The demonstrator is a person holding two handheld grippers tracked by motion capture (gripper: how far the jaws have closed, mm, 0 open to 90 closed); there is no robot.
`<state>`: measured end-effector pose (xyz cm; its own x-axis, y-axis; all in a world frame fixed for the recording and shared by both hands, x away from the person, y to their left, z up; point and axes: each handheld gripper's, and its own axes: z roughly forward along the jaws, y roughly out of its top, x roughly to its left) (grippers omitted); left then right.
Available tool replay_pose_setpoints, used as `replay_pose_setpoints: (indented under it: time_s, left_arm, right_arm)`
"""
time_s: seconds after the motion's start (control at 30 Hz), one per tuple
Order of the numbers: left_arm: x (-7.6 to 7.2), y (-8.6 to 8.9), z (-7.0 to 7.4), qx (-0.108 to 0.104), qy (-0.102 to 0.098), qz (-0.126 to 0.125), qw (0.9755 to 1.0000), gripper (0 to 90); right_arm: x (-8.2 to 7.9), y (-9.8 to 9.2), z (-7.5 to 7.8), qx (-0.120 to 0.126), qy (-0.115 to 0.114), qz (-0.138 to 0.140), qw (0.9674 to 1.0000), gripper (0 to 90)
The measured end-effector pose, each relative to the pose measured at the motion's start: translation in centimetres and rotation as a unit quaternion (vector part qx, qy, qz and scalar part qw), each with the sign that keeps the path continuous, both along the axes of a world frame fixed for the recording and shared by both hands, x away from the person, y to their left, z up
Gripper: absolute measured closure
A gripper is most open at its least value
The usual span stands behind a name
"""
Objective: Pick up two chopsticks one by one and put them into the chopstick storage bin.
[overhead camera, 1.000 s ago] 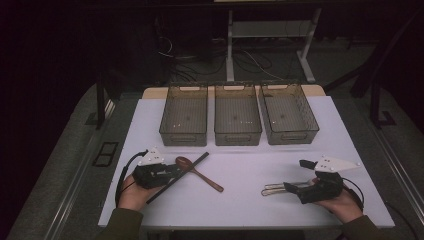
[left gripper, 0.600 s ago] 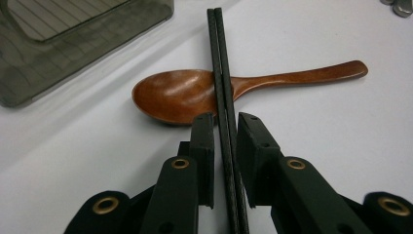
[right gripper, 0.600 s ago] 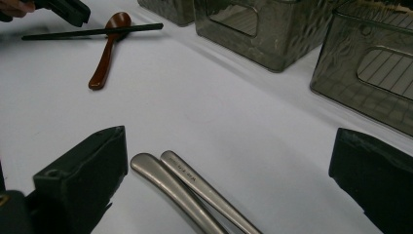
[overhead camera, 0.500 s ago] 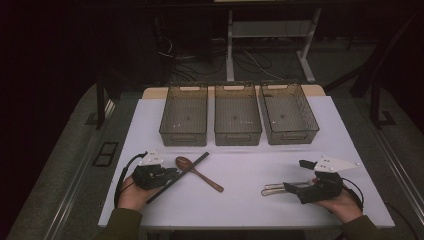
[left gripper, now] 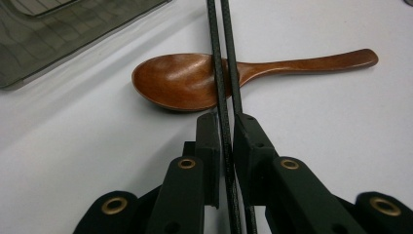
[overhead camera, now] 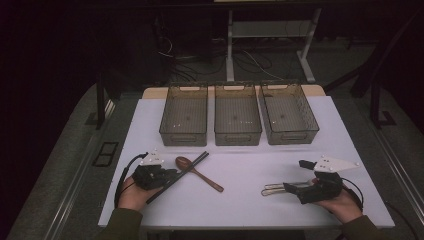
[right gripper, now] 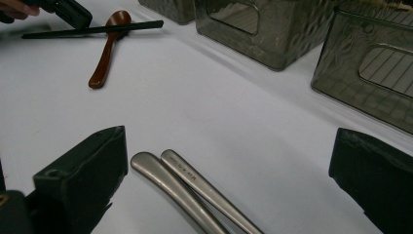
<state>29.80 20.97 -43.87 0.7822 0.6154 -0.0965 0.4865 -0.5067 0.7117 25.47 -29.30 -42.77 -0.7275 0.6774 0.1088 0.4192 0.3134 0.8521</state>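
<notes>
My left gripper (overhead camera: 167, 176), near left on the white table (overhead camera: 250, 150), has just been closing its jaws and now pinches the pair of black chopsticks (left gripper: 225, 73), which cross the bowl of the wooden spoon (left gripper: 190, 80). My right gripper (right gripper: 229, 180), near right, stands wide open astride two metal handles (right gripper: 190, 187), touching neither. Three clear bins (overhead camera: 238, 115) line the far edge

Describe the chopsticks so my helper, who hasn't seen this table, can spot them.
On the white table, look in front of the left bin. The chopsticks lie across the wooden spoon, pinched by the left gripper: two thin, straight black sticks, unlike the brown spoon.
</notes>
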Motion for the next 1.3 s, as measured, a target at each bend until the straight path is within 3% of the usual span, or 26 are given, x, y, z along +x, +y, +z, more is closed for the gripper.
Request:
replay_pose_setpoints:
  time_s: [0.53, 0.9, 1.3]
  left_arm:
    - [0.14, 0.09, -0.66, 0.015, 0.007, 0.007, 0.9998, 78.6]
    - [0.03, -0.02, -0.65, 0.026, -0.002, 0.010, 0.9996, 81.7]
    - [0.03, -0.02, -0.54, 0.013, -0.003, 0.015, 0.9998, 84.6]
  right_arm:
    - [0.02, 0.03, -0.04, -0.001, 0.003, 0.000, 1.0000, 0.2]
    - [0.03, 0.03, -0.06, -0.003, 0.003, -0.001, 1.0000, 0.2]
    - [0.03, 0.12, -0.21, -0.006, 0.004, -0.003, 1.0000, 0.2]
